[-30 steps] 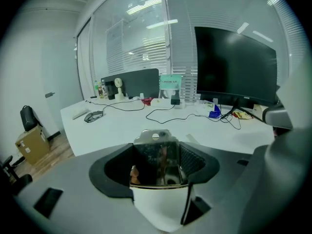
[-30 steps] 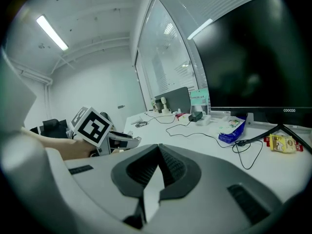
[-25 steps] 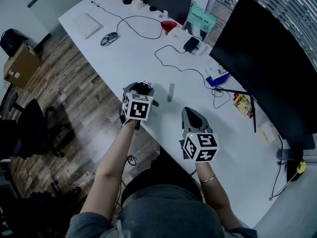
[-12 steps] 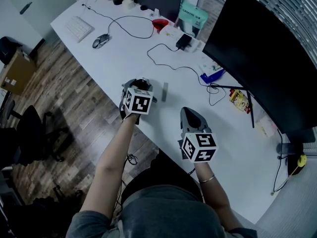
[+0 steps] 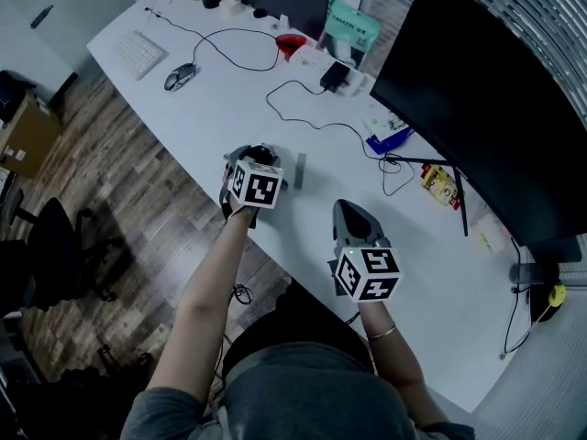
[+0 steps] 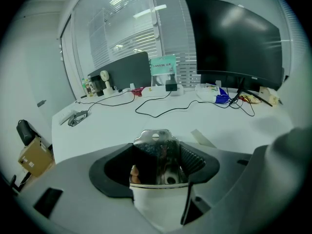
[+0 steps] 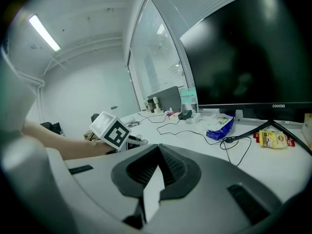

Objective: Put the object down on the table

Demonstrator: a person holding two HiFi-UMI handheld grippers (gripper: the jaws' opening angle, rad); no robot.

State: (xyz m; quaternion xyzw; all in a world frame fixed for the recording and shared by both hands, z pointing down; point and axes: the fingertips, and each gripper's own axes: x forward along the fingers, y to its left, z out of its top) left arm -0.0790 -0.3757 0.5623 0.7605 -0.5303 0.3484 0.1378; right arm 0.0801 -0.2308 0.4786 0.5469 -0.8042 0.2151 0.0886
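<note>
Left gripper view shows the left tongs point(image 6: 157, 156) clamped on a shiny metal plate point(image 6: 155, 141), held upright with its holed tip poking out over the white table point(image 6: 112, 123). It looks stiff, light and slippery, so pinching its flat faces suits it. The right tongs point(image 7: 157, 172) are closed and empty, nearby.
</note>
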